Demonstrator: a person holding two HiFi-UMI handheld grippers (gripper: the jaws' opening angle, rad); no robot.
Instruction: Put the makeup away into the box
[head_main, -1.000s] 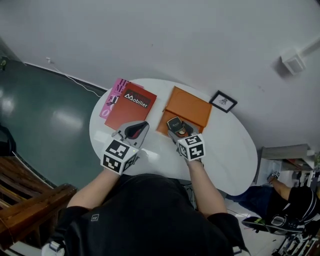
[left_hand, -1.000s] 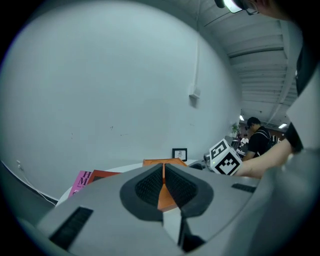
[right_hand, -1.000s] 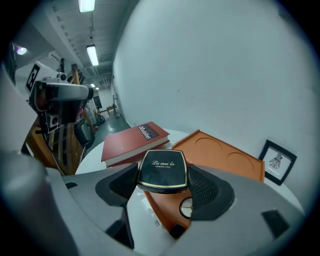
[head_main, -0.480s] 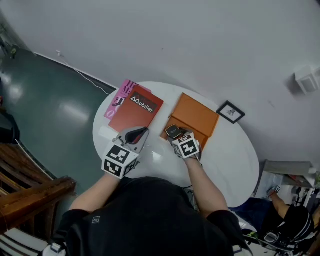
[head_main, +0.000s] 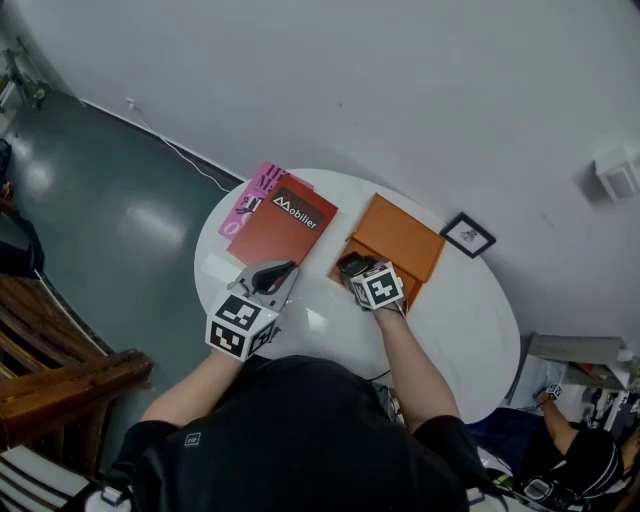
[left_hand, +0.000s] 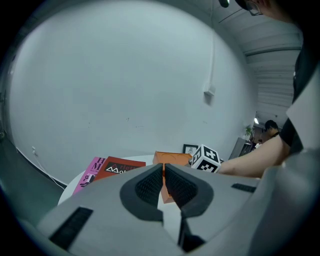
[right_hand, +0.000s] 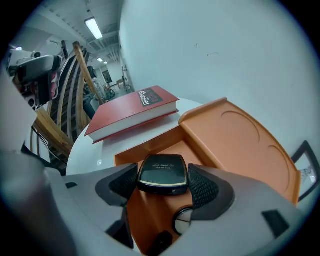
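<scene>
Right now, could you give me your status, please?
Left gripper shut, empty. Right gripper shut on black compact over open orange box. Round item already inside.

"Mobilier" in white on the red book (head_main: 283, 225)

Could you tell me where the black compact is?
Right gripper view: the right gripper holds the black compact over the orange box, beside the red book.

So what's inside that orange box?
A small round case and a dark item lie in the box; the right gripper, holding a black compact, hides the rest.
</scene>
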